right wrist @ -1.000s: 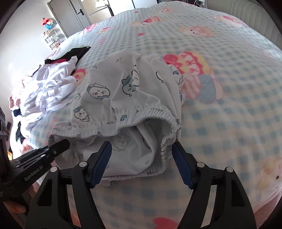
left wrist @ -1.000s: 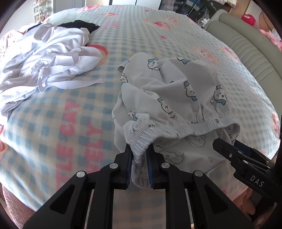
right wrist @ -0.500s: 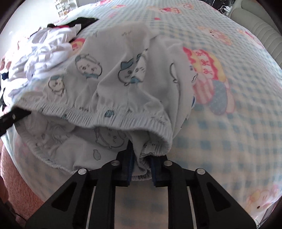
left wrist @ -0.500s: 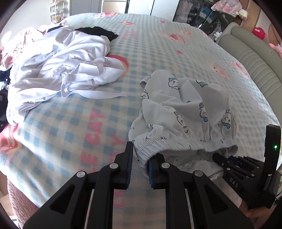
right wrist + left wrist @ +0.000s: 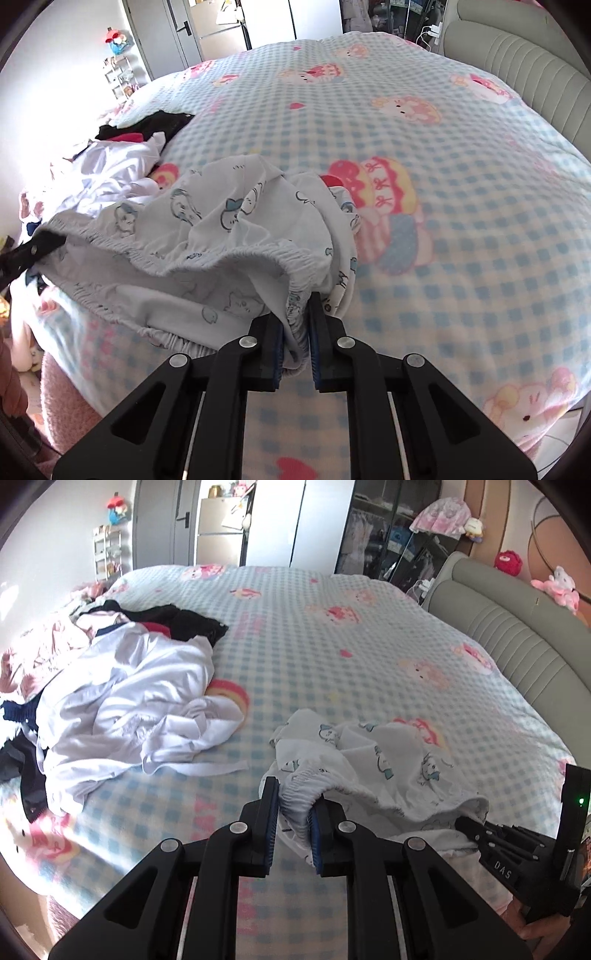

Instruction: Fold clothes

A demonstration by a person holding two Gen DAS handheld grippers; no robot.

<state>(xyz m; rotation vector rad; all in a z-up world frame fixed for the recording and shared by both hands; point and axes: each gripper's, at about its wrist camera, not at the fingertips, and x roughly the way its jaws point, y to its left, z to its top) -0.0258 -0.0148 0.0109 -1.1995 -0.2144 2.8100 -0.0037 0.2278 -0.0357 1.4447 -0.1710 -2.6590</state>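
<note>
My left claw (image 5: 293, 812) and right claw (image 5: 296, 332) are matt black plastic with shiny metal rivets and ribbed blue pads. The shorts (image 5: 236, 236) are thin, soft printed cloth, the blanket (image 5: 332, 635) fuzzy checked fleece, the headboard (image 5: 517, 642) smooth padded leather-like stuff.

The shorts (image 5: 373, 760) lay on the bed (image 5: 332, 635) at lower right of the left wrist frame; the clothes pile (image 5: 122, 709) lay left. The headboard (image 5: 517, 642) stood at upper right.
</note>
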